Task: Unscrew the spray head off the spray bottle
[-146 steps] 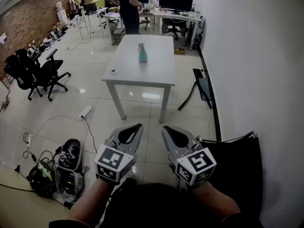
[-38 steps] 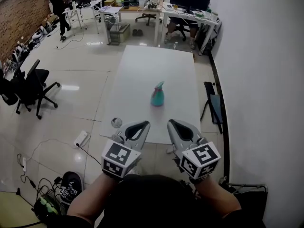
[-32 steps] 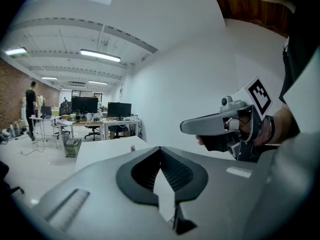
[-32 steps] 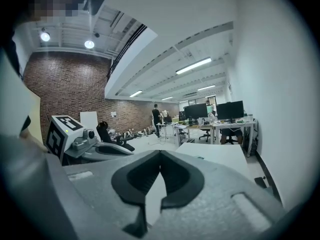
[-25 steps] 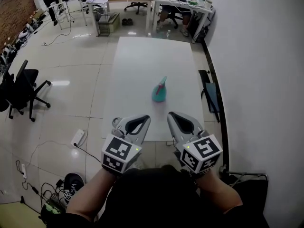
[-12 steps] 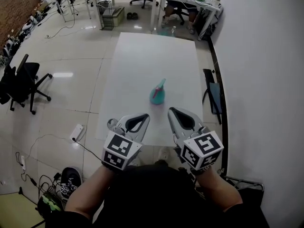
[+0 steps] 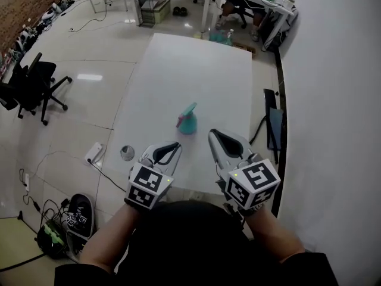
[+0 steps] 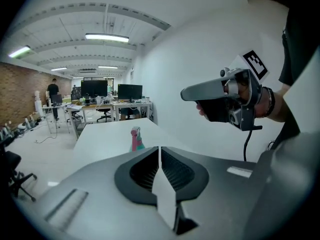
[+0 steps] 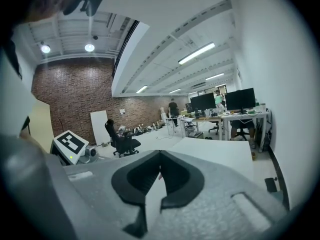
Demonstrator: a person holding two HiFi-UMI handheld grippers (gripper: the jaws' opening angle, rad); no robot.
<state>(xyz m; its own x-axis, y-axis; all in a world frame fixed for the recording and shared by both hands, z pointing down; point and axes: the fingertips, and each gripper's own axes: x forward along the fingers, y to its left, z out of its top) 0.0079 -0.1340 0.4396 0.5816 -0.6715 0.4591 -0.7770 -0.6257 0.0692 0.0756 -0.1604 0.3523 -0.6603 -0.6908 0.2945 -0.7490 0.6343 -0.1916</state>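
A teal spray bottle (image 7: 187, 121) with a pink spray head stands upright on the white table (image 7: 196, 70), near its middle; the left gripper view shows the bottle (image 8: 136, 139) just beyond the jaws. My left gripper (image 7: 174, 146) hovers over the table's near edge, short of the bottle and to its left. Its jaws have just opened a sliver and hold nothing. My right gripper (image 7: 214, 134) is shut and empty, level with the bottle on its right. Neither gripper touches the bottle. The right gripper view (image 9: 160, 154) shows the tabletop only.
A small round object (image 7: 127, 152) lies near the table's near left corner. Office chairs (image 7: 33, 88) stand to the left, a power strip (image 7: 94, 152) and a bag (image 7: 68, 219) lie on the floor. A white wall (image 7: 333, 100) runs close along the right.
The view has closed in on the table. Both grippers now reach over its near edge and flank the bottle, which was farther ahead before.
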